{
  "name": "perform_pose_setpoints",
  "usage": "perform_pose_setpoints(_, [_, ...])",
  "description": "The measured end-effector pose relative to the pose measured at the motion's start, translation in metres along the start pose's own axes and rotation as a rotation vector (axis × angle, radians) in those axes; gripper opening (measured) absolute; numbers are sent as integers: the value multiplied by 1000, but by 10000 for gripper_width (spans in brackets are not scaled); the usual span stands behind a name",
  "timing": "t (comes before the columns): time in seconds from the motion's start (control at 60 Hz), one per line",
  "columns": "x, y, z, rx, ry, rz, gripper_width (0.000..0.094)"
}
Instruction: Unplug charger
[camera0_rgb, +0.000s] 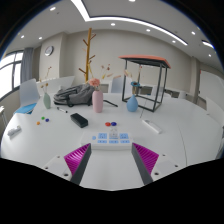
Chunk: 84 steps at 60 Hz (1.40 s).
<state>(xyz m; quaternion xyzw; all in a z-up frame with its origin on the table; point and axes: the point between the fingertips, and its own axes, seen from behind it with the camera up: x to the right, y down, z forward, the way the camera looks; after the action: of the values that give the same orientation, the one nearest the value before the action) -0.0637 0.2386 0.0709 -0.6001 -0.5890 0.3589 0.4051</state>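
Note:
A white power strip (112, 139) with blue sockets lies flat on the white table (180, 135), just ahead of my fingers and centred between them. Small blue and white pieces (112, 126) sit just behind it; I cannot tell whether one is a plugged-in charger. My gripper (112, 160) is open and empty, its magenta pads (78, 157) spread wide on either side, a little short of the strip.
A black block (79, 120) lies left of the strip and a white oblong (150, 126) to its right. Further back stand a pink bottle (97, 100), a blue vase (132, 102), a green bottle (46, 101), a dark bag (72, 95) and a black-framed stand (148, 80).

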Motion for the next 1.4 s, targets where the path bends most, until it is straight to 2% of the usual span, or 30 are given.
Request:
perform_pose_setpoints(0.317, [4,-7,109,11,-38,-5,856])
perform_pose_setpoints(0.5, [5,-13,150,3,-52,15,855])
perform_pose_setpoints(0.567, [3,-14,161,1,-60,9,827])
perform_pose_setpoints(0.717, [2,-11,181,-18,-72,19,653])
perform_pose_setpoints(0.767, [4,-10,185,-24,-68,19,492])
perform_pose_setpoints(0.8, [6,-9,188,-26,-63,19,272])
perform_pose_setpoints(0.817, [5,-11,189,-23,-65,22,214])
perform_pose_setpoints(0.833, [4,-10,190,-23,-66,31,206])
perform_pose_setpoints(0.917, [3,-11,194,-44,-79,32,57])
perform_pose_setpoints(1.0, [3,-19,190,-43,-95,47,48])
perform_pose_setpoints(1.083, [25,-98,164,126,-61,57,47])
perform_pose_setpoints(1.117, [36,-129,154,167,-38,68,46])
perform_pose_setpoints(1.183, [57,-164,144,164,-34,145,47])
perform_pose_setpoints(1.267, [97,-184,140,153,12,140,45])
perform_pose_setpoints(1.333, [130,-176,142,111,42,119,46])
perform_pose_setpoints(1.4, [154,-147,149,55,66,92,46])
